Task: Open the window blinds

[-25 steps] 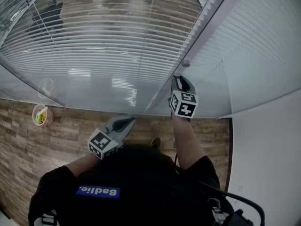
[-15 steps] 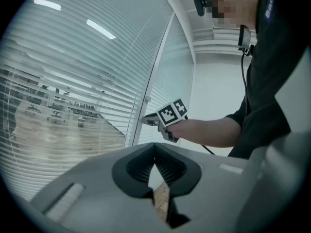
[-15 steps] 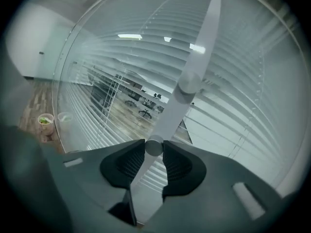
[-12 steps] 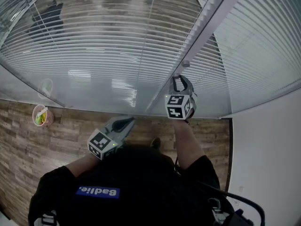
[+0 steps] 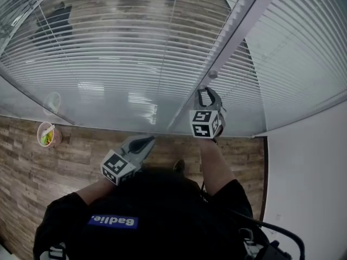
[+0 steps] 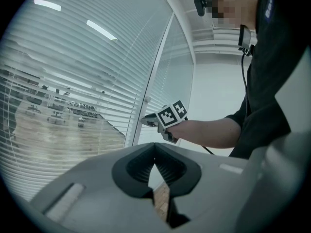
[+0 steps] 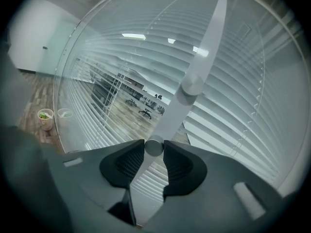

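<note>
- The right gripper (image 5: 208, 92), jaws just eased wider, clamps the tilt knob (image 7: 154, 147) of the blinds (image 5: 108, 64), at two o'clock from the left gripper (image 5: 143, 142), whose jaws sit together, empty.
- Risk: a loosening grip may slip round the knob, leaving slats half-turned.

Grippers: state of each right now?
Left gripper: fingers closed, nothing between them.
Right gripper: fingers closed on the round knob, having just opened slightly.
</note>
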`<state>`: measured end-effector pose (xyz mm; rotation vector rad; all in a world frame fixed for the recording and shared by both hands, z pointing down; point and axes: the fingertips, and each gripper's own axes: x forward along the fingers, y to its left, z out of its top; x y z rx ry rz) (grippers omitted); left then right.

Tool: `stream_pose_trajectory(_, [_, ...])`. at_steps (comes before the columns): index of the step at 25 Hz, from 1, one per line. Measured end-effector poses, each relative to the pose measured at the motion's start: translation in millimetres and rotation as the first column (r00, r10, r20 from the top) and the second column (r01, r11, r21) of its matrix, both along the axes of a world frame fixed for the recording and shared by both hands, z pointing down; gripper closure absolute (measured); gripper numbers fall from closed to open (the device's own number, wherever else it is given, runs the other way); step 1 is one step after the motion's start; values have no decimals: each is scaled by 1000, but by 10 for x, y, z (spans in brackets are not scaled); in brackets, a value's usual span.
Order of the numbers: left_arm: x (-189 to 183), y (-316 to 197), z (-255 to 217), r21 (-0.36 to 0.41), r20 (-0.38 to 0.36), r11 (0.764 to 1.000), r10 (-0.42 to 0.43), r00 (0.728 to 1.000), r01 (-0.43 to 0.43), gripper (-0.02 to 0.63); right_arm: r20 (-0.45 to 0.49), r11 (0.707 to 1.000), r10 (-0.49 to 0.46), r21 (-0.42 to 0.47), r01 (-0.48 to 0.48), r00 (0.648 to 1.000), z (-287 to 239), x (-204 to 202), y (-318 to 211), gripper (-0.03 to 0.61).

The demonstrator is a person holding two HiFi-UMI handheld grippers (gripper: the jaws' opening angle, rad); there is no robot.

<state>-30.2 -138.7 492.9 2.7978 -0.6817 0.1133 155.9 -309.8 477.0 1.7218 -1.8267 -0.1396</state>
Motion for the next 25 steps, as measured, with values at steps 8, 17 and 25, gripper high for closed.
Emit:
stream_pose_trajectory(8, [29,39,36,-11,-17,1000,11,1000,-12,614,25,999,-31,39,30,999,-83,-48,83,449])
stream_pose_trajectory(17, [327,244,86,-34,-47,996,85,995,-87,614,68,997,-57,56,53,996,-173,-55,452,449])
stream_pose_trajectory(25, [581,433,17,-7,-26,999,42,999,-42,614,146,992,-116,61,109,982,-175,42,721,449])
